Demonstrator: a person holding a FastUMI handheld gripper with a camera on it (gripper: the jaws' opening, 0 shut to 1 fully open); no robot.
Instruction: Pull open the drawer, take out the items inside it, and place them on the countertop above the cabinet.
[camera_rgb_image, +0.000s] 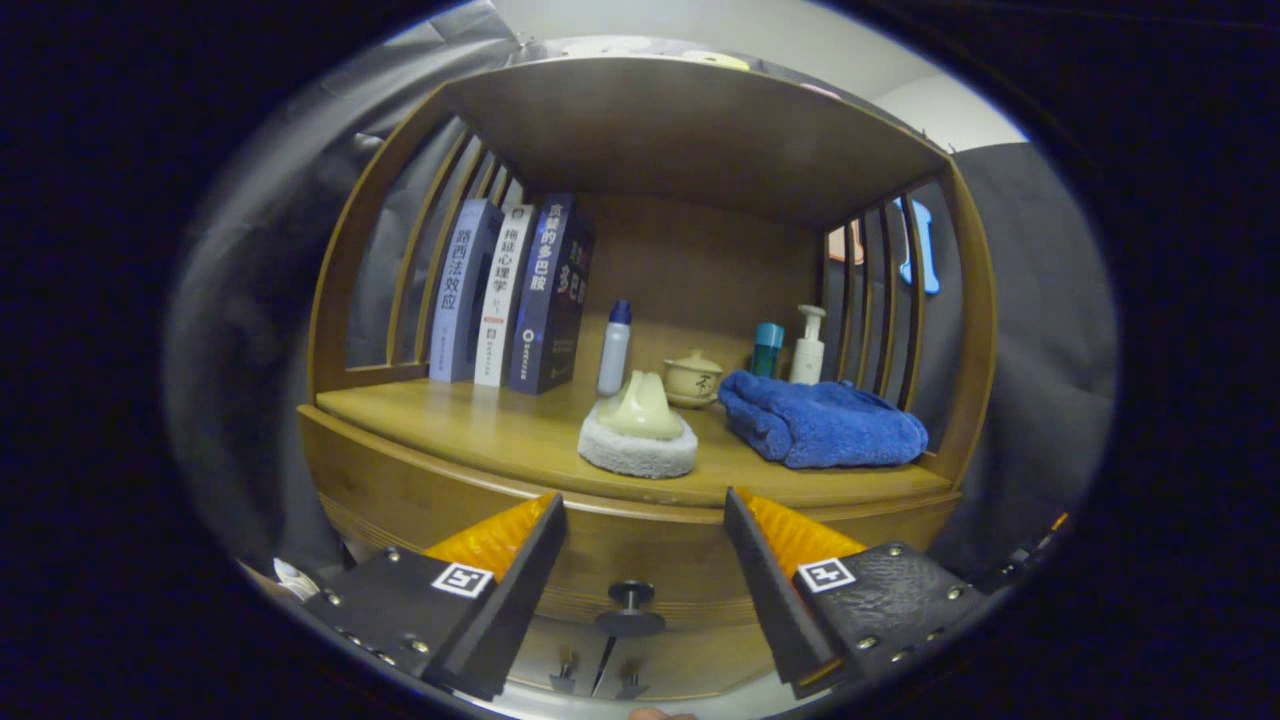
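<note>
Wooden cabinet, slatted sides, dark cloth walls around. On the countertop, left to right: three upright books far left, a slim white bottle, a fuzzy white pad with a cream lump on it, a small lidded ceramic cup, a crumpled blue towel. Drawer shut, round dark knob between the fingers. Gripper spread wide, holding nothing.

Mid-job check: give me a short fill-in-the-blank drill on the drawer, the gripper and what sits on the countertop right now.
1. The hand-held gripper has its fingers ____, with nothing between them.
2. The drawer is ____, its knob between the fingers.
3. The folded towel on the countertop is ____ in colour.
4. ____ books stand upright on the countertop.

Missing words: open; closed; blue; three
</note>
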